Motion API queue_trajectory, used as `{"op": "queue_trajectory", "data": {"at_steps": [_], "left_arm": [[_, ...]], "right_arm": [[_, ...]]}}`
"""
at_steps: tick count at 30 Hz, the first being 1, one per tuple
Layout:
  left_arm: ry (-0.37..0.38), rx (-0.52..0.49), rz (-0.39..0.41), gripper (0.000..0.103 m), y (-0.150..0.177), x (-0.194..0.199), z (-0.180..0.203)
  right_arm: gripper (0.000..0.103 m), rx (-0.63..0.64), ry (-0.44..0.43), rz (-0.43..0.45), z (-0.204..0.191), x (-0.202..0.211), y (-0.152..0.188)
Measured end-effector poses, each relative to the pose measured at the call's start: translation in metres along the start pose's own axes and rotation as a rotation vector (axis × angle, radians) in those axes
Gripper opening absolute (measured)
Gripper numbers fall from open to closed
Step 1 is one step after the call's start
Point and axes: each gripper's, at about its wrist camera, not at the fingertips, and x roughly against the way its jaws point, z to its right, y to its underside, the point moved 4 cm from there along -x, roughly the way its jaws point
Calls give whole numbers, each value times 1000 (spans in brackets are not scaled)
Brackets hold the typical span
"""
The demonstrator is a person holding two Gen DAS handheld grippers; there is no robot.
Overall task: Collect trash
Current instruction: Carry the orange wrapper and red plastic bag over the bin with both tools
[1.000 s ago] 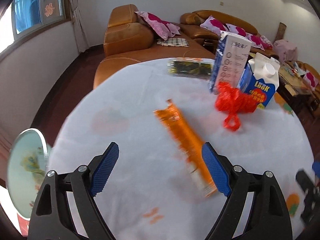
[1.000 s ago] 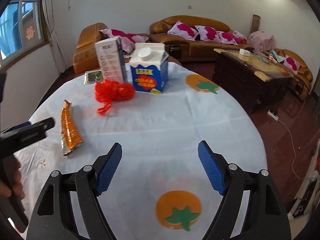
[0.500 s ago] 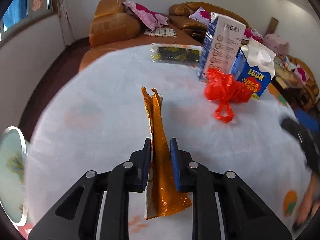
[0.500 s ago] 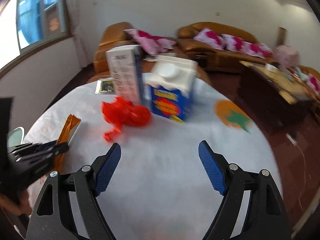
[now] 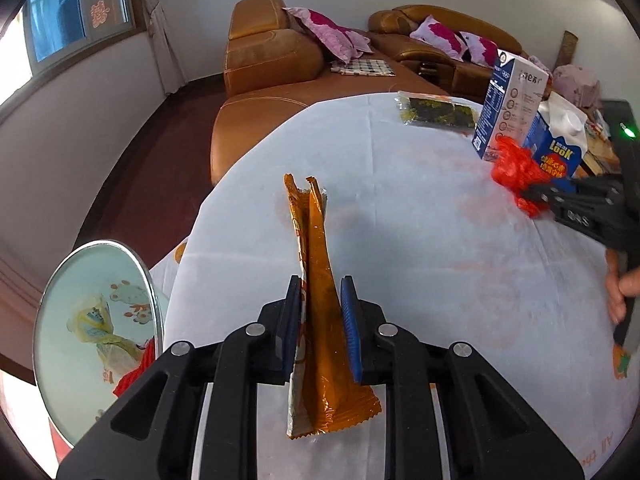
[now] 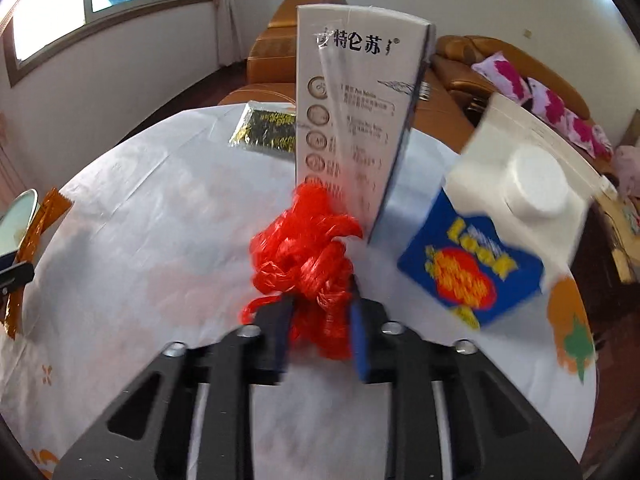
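My left gripper (image 5: 320, 320) is shut on a long orange snack wrapper (image 5: 316, 280) and holds it just above the white tablecloth. My right gripper (image 6: 318, 320) is shut on a crumpled red plastic bag (image 6: 304, 256), which sits in front of a tall white milk carton (image 6: 356, 120) and a blue LOOK carton (image 6: 492, 240). The right gripper (image 5: 536, 192) on the red bag (image 5: 516, 168) also shows in the left wrist view. The orange wrapper (image 6: 40, 220) shows at the left edge of the right wrist view.
A black seaweed packet (image 5: 436, 110) lies at the table's far edge. A bin (image 5: 92, 320) with a plastic liner and trash stands low left beside the table. Orange sofas (image 5: 272, 60) stand behind the table.
My left gripper closed on the orange wrapper and lifted it. My right gripper moved forward to the red bag and closed on it.
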Motion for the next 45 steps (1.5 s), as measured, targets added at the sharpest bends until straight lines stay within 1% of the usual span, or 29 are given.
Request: {"op": "queue_trajectory", "data": {"at_steps": [2, 3, 4, 8, 10, 13, 16, 17, 21, 29, 45], "left_arm": [[0, -9, 12, 20, 2, 4, 1], [-1, -13, 18, 20, 3, 6, 2], [1, -15, 25, 20, 3, 8, 4], [8, -13, 46, 20, 6, 22, 7], [-3, -25, 66, 20, 9, 32, 7], [-14, -29, 78, 20, 16, 45, 4], [-19, -31, 84, 20, 24, 54, 1], [-22, -31, 86, 20, 26, 56, 0], [-19, -26, 91, 20, 37, 69, -5], [-20, -17, 95, 20, 51, 80, -13], [-19, 23, 83, 20, 65, 85, -38]], "right_arm": [[19, -75, -10, 8, -1, 16, 10], [19, -129, -27, 19, -4, 29, 17], [19, -155, -29, 33, -8, 40, 23], [19, -250, -3, 64, -26, 77, 48], [19, -287, -3, 83, -40, 96, 60], [19, -306, 29, 118, -54, 119, 73], [19, -343, 30, 130, -63, 134, 83], [19, -351, 26, 127, -66, 136, 89], [19, -356, 5, 125, -82, 146, 90], [19, -357, -16, 122, -109, 152, 95], [19, -320, -32, 132, -141, 155, 91]]}}
